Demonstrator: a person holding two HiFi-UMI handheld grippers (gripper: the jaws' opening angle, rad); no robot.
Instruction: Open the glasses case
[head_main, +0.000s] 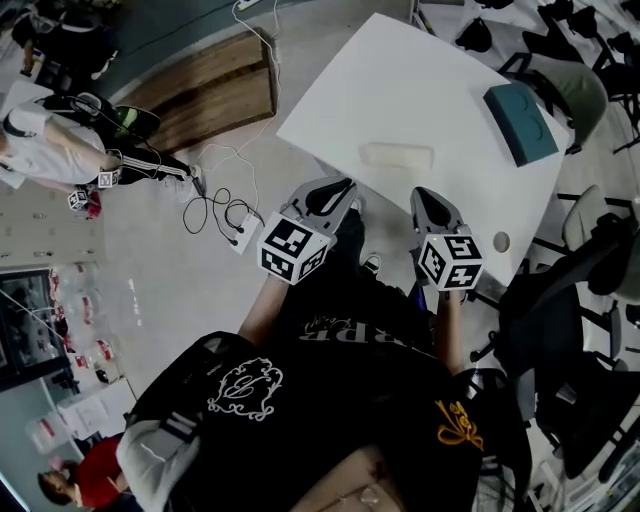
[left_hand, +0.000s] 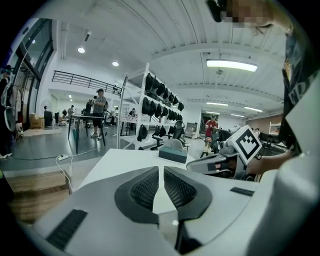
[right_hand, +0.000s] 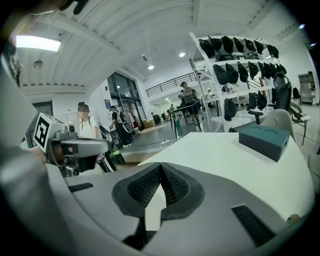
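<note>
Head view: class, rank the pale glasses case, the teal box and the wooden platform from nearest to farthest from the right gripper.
From the right gripper:
1. Glasses case: just ahead of it on the table, slightly to its left.
2. Teal box: at the table's far right corner.
3. Wooden platform: on the floor, beyond the table's left side.
</note>
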